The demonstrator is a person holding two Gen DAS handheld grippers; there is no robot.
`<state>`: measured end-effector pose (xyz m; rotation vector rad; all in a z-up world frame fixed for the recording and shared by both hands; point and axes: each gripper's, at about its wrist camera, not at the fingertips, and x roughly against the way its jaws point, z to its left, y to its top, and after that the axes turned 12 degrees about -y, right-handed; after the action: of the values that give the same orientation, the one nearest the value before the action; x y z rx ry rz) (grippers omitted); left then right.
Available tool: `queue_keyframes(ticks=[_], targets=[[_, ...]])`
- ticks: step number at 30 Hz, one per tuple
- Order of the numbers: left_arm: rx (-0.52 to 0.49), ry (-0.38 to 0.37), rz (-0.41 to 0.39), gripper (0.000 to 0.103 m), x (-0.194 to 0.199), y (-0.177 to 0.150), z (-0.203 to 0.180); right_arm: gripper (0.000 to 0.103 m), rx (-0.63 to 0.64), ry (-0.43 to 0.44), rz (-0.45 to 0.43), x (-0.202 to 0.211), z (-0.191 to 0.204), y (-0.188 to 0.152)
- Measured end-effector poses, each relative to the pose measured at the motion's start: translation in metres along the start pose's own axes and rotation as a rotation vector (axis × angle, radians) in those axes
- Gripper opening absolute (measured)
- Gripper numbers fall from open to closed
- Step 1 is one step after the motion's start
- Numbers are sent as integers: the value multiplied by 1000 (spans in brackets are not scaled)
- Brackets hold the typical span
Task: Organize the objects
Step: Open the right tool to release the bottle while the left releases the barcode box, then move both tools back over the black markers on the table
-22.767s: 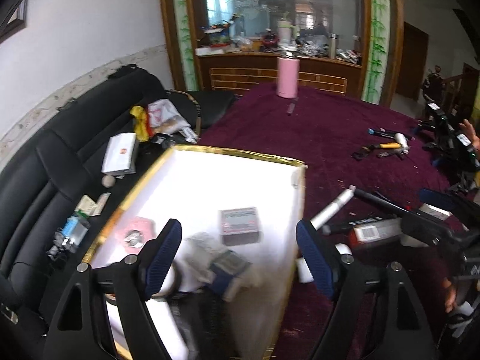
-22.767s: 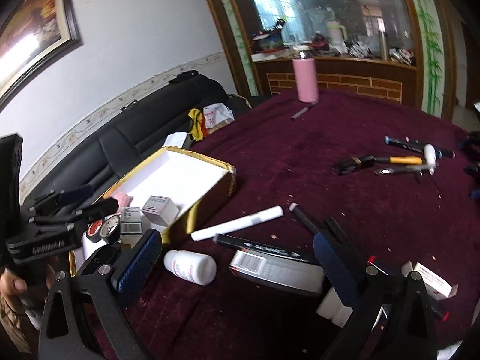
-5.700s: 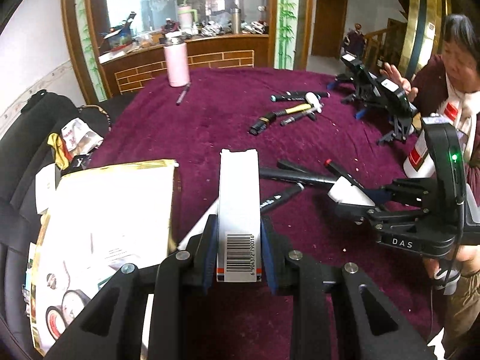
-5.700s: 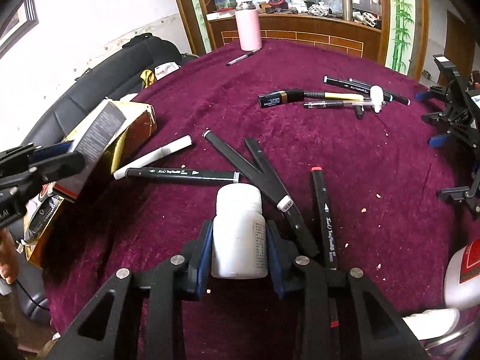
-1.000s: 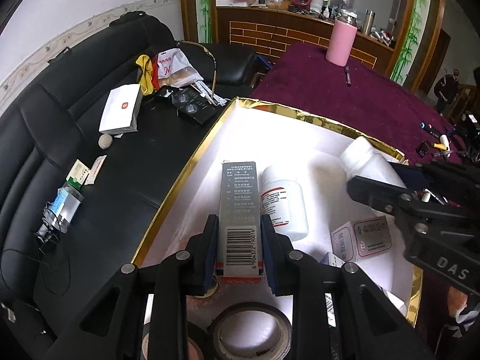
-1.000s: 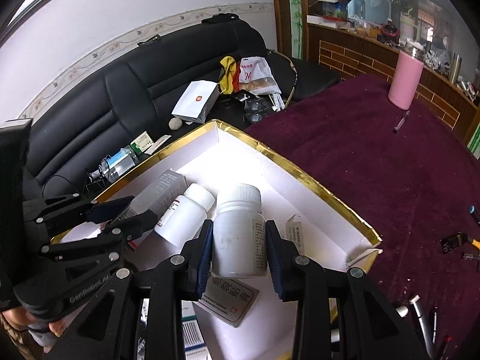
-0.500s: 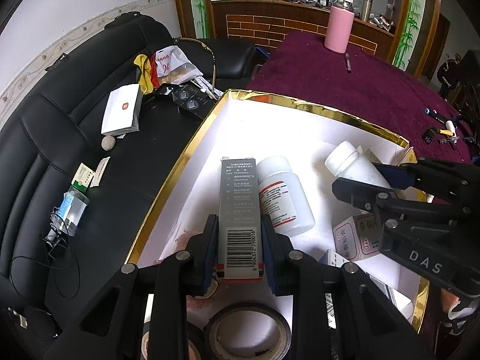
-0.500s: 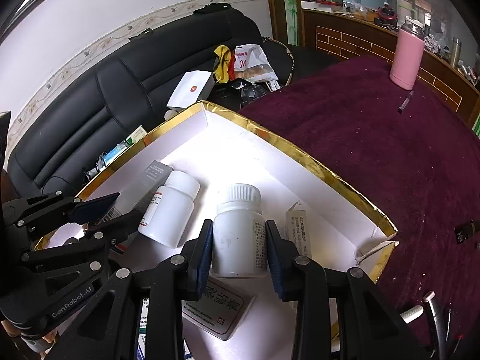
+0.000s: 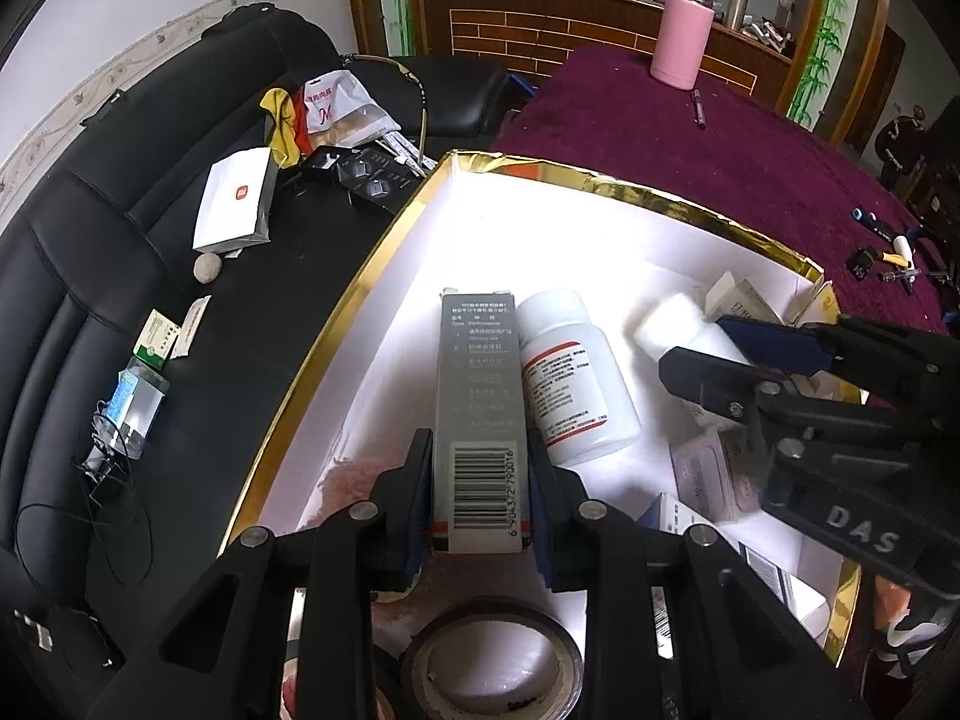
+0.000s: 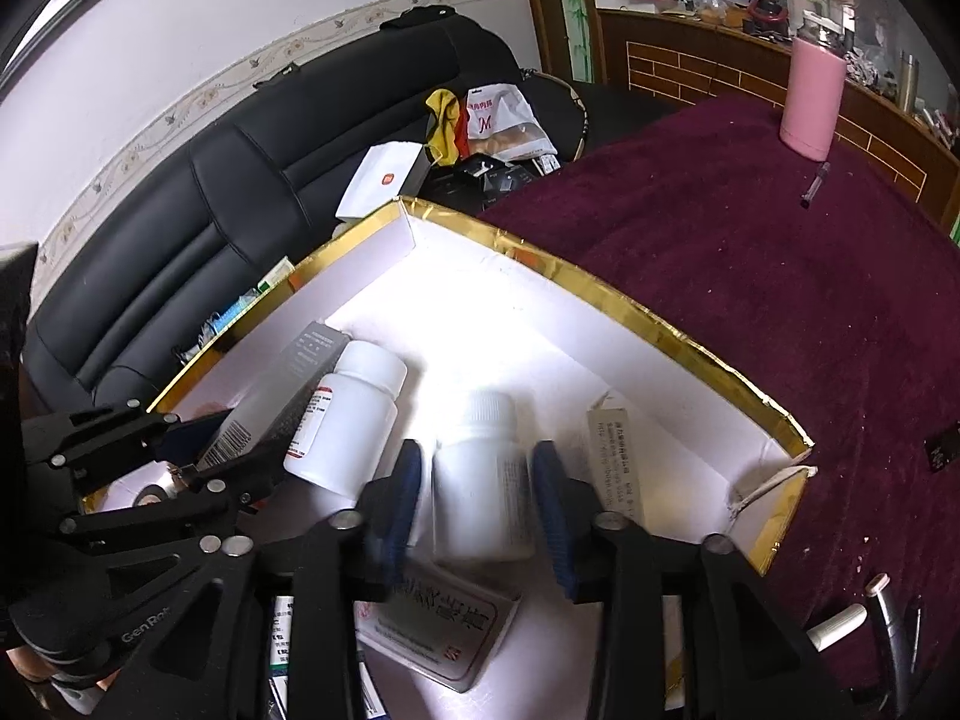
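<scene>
A white box with a gold rim [image 9: 600, 186] [image 10: 600, 282] lies below both grippers. My left gripper [image 9: 480, 492] is shut on a grey carton [image 9: 477, 390] with a barcode, held low inside the box. The carton's side touches a white bottle with a red-lined label [image 9: 570, 384] [image 10: 348, 420] that lies on the box floor. My right gripper [image 10: 477, 462] is opening. A plain white bottle [image 10: 489, 420] lies between its blue pads with a small gap on each side. In the left wrist view that bottle [image 9: 672, 324] shows beside the right gripper's fingers [image 9: 774, 336].
A black tape roll [image 9: 492, 654] and flat cartons [image 10: 438, 618] lie at the box's near end. The black sofa [image 9: 120, 240] on the left carries small clutter. On the purple cloth [image 10: 780, 276] are a pink flask [image 9: 684, 36] and pens [image 9: 882, 252].
The right jaws have spread apart from the plain white bottle, which now rests in the box. The left gripper still holds the grey carton in about the same spot.
</scene>
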<state>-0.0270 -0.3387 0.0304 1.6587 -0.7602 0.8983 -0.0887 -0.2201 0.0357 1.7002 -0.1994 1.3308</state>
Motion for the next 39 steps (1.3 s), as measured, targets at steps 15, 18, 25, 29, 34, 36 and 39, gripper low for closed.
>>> queue_keyframes(ticks=[15, 18, 25, 29, 34, 36, 39], targets=[[-46, 25, -105, 58, 44, -17, -27, 86, -63, 5, -143, 77, -15, -19], [-59, 7, -125, 60, 55, -24, -37, 98, -65, 3, -183, 101, -21, -36], [-113, -55, -160, 68, 78, -40, -73, 103, -94, -41, -200, 130, -52, -88], [-156, -110, -159, 71, 83, -49, -104, 103, -129, -75, -165, 132, -76, -117], [-204, -162, -127, 71, 76, -52, -141, 103, -171, -112, -155, 137, -111, -143], [-228, -167, -119, 71, 74, -53, -156, 103, -200, -107, -155, 140, -124, -150], [-256, -179, -110, 71, 70, -55, -174, 103, -238, -102, -163, 143, -142, -160]])
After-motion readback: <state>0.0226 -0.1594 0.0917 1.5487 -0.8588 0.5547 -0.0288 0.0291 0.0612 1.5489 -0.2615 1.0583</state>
